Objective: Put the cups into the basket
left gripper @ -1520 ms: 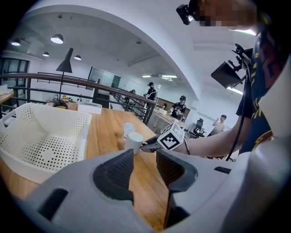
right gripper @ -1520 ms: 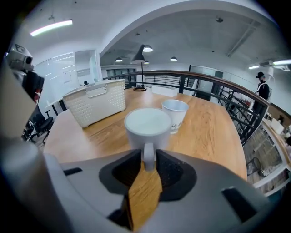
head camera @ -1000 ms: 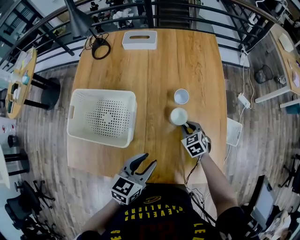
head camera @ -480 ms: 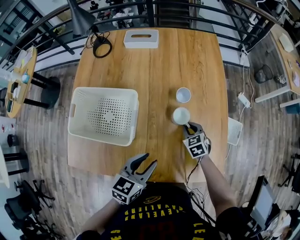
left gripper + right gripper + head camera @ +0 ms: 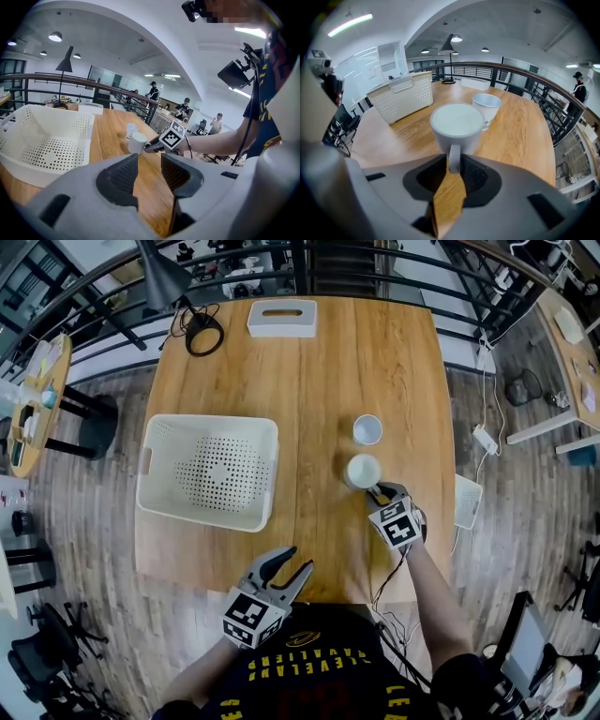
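R gripper, jaws just easing apart round handle of cup at 3 o'clock of basket; L gripper jaws apart, empty.

A light wooden table stands on a grey plank floor, close to a curved black railing. A black floor lamp rises by its far left corner. Round ceiling lights glow under a white ceiling.
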Demonstrator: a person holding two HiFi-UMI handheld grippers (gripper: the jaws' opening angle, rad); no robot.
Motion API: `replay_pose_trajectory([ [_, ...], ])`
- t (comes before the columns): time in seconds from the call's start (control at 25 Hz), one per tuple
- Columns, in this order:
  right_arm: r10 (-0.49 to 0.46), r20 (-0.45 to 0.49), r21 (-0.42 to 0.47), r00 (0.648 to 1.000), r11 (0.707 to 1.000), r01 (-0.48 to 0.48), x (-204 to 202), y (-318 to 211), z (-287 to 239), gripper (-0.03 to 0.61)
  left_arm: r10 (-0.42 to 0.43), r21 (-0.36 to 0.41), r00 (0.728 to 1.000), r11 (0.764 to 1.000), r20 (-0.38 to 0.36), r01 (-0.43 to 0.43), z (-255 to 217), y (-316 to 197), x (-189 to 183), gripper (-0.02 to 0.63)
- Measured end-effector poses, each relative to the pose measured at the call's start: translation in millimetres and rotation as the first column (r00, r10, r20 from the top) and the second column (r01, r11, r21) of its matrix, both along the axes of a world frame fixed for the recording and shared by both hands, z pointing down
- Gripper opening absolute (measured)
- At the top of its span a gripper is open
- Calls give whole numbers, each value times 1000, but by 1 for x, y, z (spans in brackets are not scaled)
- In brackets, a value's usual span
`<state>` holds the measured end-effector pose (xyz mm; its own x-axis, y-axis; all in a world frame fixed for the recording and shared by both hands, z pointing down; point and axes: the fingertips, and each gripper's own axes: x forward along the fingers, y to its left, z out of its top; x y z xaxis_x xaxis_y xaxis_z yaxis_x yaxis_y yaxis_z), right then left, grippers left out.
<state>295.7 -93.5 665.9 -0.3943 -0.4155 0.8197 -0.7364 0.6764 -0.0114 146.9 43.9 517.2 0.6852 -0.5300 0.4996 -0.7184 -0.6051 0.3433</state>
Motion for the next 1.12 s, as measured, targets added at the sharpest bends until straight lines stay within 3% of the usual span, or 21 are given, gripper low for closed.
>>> replay_pose_trajectory([
  [0.16,-23,-14,-47,1000,999,23,3,-5,4,82,7,-9,1000,1000,-5,-7,2,1,1,144],
  [0.48,5,-22,-23,1000,1000,-5,6,-8,-2,50,2,-18,1000,1000,-1,-2,3,1,-3,144],
  [1.12,125,104,126,987,982,-138,2,-4,-19,46,28,-12,1000,1000,6,-28,0,2,-14,144],
])
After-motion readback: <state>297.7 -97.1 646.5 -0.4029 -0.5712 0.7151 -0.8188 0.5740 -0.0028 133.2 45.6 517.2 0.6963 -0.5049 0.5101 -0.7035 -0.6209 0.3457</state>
